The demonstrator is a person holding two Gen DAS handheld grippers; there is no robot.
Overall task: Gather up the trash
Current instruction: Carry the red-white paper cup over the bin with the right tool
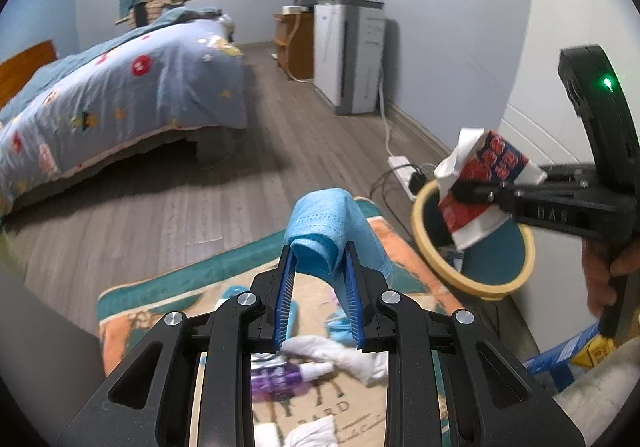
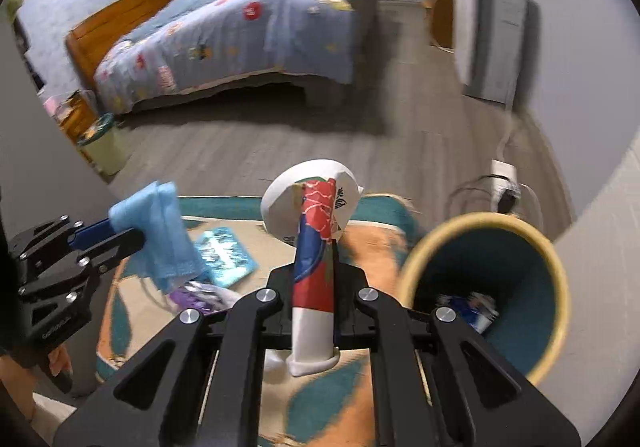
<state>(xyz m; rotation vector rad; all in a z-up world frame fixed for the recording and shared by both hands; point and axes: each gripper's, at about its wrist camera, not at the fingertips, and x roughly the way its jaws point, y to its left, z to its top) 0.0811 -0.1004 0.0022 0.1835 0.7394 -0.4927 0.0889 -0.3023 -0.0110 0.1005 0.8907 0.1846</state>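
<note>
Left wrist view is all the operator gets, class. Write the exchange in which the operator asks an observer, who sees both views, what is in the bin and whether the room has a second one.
Operator: The cup blocks my sight into the bin. Is it empty?
Observer: No. The right wrist view looks straight in, and a blue-and-white scrap lies at the bottom.
Operator: Is there any other bin in the room?
Observer: Yes. What looks like a green bin stands on the floor at the head end of the bed, outside your view.
</note>
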